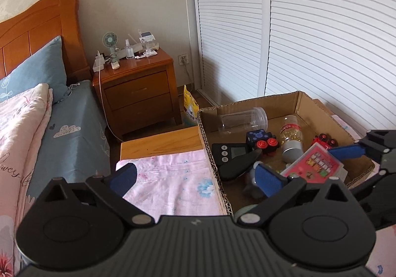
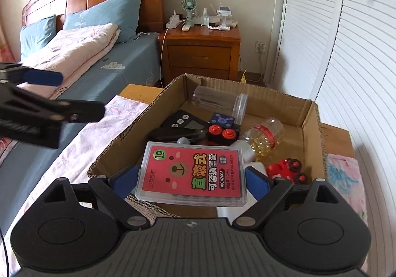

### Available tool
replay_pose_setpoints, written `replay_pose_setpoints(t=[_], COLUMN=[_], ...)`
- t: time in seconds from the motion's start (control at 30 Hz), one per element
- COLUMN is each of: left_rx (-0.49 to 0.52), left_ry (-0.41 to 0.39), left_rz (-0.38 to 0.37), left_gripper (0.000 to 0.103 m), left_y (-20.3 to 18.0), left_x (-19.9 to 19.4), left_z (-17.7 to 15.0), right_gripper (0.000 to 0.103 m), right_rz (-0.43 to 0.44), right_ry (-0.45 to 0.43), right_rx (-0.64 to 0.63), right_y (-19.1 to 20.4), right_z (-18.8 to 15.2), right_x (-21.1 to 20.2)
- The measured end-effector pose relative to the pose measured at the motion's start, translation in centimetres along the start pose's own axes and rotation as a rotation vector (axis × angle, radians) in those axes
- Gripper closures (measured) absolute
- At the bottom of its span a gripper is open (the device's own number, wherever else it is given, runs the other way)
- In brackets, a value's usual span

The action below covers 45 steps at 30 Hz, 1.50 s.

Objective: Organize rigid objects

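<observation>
A cardboard box (image 2: 307, 113) on a pink cloth holds several rigid items. My right gripper (image 2: 190, 174) hangs over its near edge with a clear case with a pink label (image 2: 193, 173) between its blue pads (image 2: 126, 179). The pads stand close beside the case's sides and do not visibly press it. The left wrist view shows the case (image 1: 314, 163) tilted among the other items. My left gripper (image 1: 194, 173) is open and empty, straddling the box's left wall (image 1: 210, 150). Inside lie a clear jar (image 2: 217, 101), a black digital scale (image 2: 184, 123), a blue toy with red buttons (image 2: 221, 128), a bottle of yellow beads (image 2: 264, 138) and a red toy car (image 2: 287, 170).
A bed with blue sheet (image 2: 111, 83) and pink quilt (image 2: 74, 51) lies left. A wooden nightstand (image 2: 200, 49) with a small fan and clutter stands behind the box. White louvred doors (image 1: 309, 29) run along the right. A yellow bag (image 1: 189, 103) sits on the floor.
</observation>
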State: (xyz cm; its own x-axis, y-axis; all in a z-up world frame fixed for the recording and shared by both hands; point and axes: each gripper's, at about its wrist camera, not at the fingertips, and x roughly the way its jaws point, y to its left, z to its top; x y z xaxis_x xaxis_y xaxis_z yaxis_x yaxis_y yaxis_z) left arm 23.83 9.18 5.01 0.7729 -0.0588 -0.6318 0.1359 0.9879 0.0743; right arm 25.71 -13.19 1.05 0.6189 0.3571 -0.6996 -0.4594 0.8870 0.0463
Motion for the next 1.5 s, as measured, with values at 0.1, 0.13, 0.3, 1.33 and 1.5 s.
replay_pose_setpoints(t=[0.1, 0.13, 0.3, 1.33, 1.5], left_rx=[-0.022, -0.025, -0.063, -0.063, -0.057], left_ry=[-0.015, -0.020, -0.027, 0.079, 0.074], left_rz=[0.008, 0.011, 0.041, 0.090, 0.086], left_gripper=[0.002, 0.002, 0.002, 0.002, 0.002], left_y=[0.2, 0.1, -1.0, -9.5, -9.7], left_x=[-1.1, -1.5, -3.3, -6.8, -7.0], left_z=[-0.6, -0.8, -1.6, -3.7, -3.6], right_gripper=[0.000, 0.000, 0.000, 0.000, 0.000], right_rz=[0.027, 0.031, -0.016, -0.263, -0.267], right_ry=[0.001, 0.003, 0.037, 0.045, 0.040], right_rx=[0.016, 0.018, 0.082, 0.311, 0.318], right_y=[0.5, 0.6, 0.2, -3.4, -3.5], right_z=[-0.1, -0.2, -0.8, -6.5, -6.6], right_x=[-0.3, -0.6, -2.7, -11.6, -11.8])
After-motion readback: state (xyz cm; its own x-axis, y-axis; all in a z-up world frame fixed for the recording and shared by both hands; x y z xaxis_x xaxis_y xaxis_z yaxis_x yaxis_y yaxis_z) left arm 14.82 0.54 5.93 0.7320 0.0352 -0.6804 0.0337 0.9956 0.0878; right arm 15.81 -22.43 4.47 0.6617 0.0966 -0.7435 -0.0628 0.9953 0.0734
